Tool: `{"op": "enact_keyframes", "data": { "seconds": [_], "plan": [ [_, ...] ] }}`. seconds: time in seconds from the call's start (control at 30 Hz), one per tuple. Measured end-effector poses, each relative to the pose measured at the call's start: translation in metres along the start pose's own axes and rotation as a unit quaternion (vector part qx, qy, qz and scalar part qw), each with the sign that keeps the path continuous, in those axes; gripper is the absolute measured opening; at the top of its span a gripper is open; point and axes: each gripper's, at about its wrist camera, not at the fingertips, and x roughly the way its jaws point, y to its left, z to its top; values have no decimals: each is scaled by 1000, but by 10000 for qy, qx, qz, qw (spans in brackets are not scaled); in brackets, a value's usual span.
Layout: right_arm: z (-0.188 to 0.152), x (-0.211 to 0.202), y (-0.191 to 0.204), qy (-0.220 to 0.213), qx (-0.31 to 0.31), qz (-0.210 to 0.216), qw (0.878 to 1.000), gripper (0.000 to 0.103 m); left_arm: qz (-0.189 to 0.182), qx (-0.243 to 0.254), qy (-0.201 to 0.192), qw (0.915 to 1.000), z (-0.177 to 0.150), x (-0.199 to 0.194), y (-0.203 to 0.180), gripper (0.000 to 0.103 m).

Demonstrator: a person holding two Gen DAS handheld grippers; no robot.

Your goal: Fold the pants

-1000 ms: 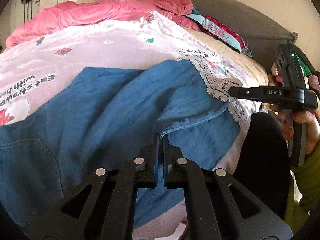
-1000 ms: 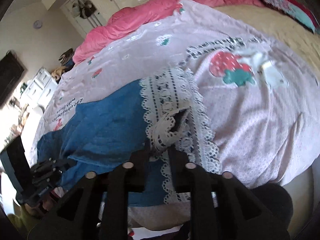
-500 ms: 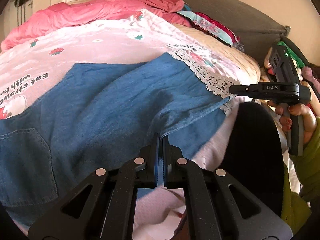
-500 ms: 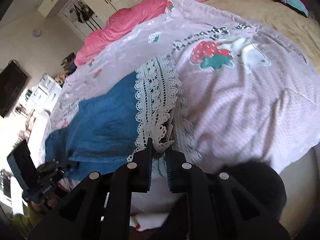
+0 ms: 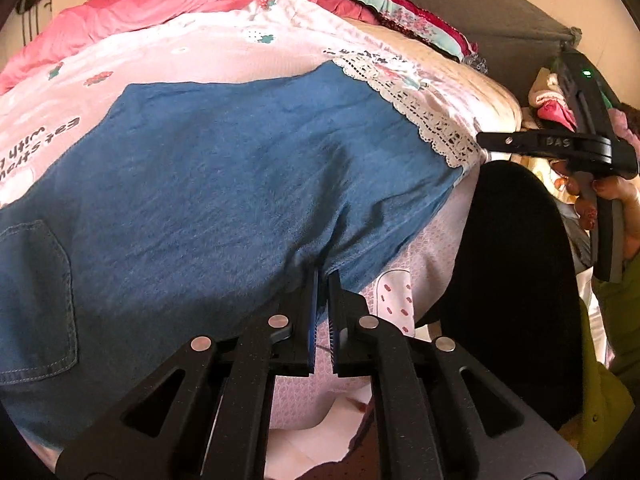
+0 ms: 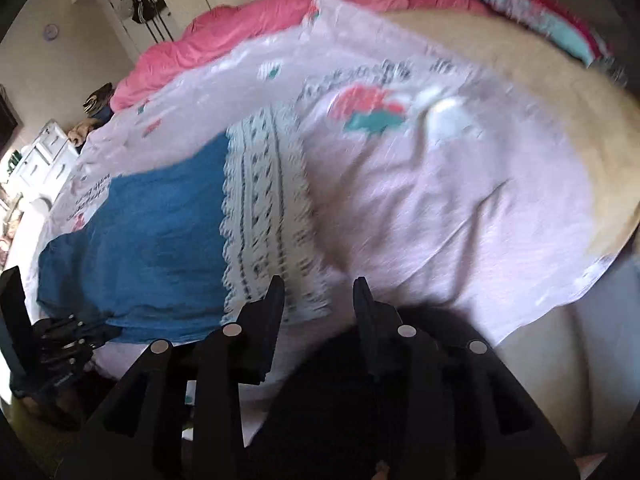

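**Pants laid flat on the bed, folds not yet made**

The blue pants [image 5: 224,184] are lying spread across the pink strawberry-print blanket [image 5: 168,60] on the bed, one layer deep as far as the frames show, with a back pocket [image 5: 36,300] facing up and the lace hem [image 5: 424,116] stretched out toward the right hand's side. No fold is showing across the legs, so I judge the work to be in its smoothing-out stage, with all the actual folding left to do.

The left gripper [image 5: 323,280] is clamping the near blue edge of the pants, with its jaws nearly together and denim pinched between them. The right gripper [image 6: 318,292] has just been opening; its jaws are standing apart with nothing between them, and the lace hem [image 6: 264,216] is lying on the blanket just beyond the fingertips, let go.

The left wrist view is showing the pocket, the whole breadth of the denim and the right gripper [image 5: 486,142] from the side, sitting at the end of the lace with a hand [image 5: 616,200] around its handle. The right wrist view, blurred, is showing the gap between the right jaws head-on, the full width of the lace band, and the left gripper [image 6: 96,332] low at the left, at the pants' near edge.
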Motion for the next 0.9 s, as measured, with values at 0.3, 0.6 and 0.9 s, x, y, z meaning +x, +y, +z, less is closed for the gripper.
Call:
{"op": "enact_keyframes", "data": {
  "seconds": [0.3,0.6,0.9],
  "plan": [
    [7,17,79,-36,-1331,757,9882,46,-104,-378,-150,9991,-8,-29,12,16],
    [-4,59,77,663,-1572,461,9843,50,1677,-2017,-937,9604,-44,-138,119,55],
    [-3,57,78,658,-1492,548,9851,55,2358,-2812,-751,9272,-52,-129,180,59]
  ]
}}
